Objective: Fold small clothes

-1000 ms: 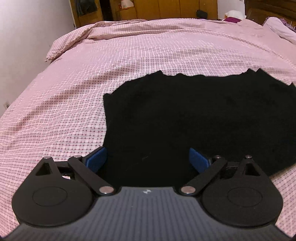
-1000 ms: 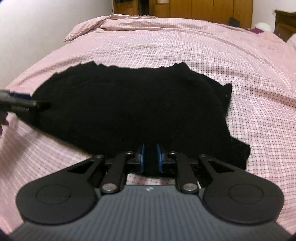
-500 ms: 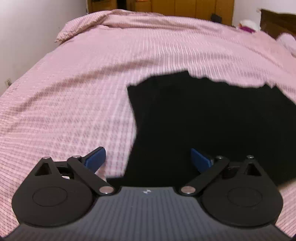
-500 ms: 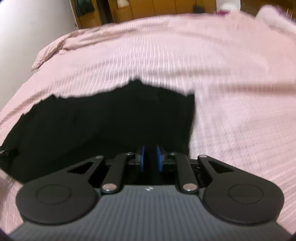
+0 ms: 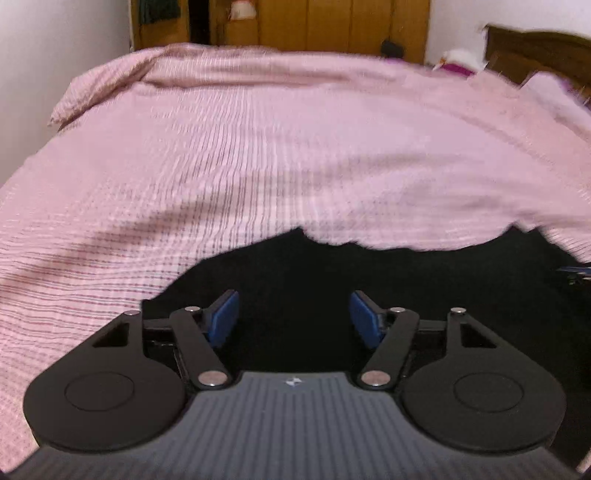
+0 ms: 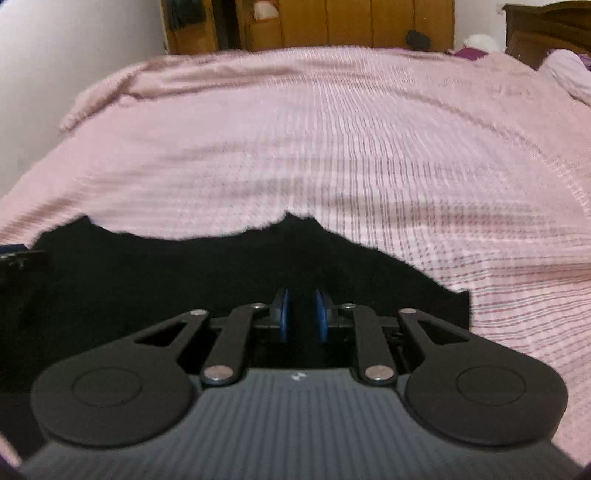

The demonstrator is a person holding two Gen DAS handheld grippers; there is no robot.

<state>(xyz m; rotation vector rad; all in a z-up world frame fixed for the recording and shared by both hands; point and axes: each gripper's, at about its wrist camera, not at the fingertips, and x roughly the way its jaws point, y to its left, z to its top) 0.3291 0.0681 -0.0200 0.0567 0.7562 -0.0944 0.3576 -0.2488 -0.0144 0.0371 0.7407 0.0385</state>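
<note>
A black garment point(image 5: 406, 280) lies flat on the pink checked bedspread point(image 5: 295, 147). My left gripper point(image 5: 293, 317) hovers over the garment's left part; its jaws are closing, still wide apart, with black cloth below and between the blue pads, which do not press on it. My right gripper point(image 6: 302, 317) sits over the garment point(image 6: 166, 280) near its right edge, its blue pads drawn to a narrow gap filled with black cloth. Each gripper's tip shows at the other view's edge: the right gripper point(image 5: 576, 275) and the left gripper point(image 6: 18, 258).
The bedspread stretches far beyond the garment, rumpled at the far left corner point(image 5: 110, 81). Wooden wardrobes point(image 5: 314, 26) line the back wall. A dark headboard point(image 5: 535, 48) and a pillow point(image 6: 569, 70) are at the far right. A white wall is on the left.
Both grippers have moved across the bed, and the garment's far edge now sits lower in both views. The left jaws have narrowed. The right pads keep the same narrow gap.
</note>
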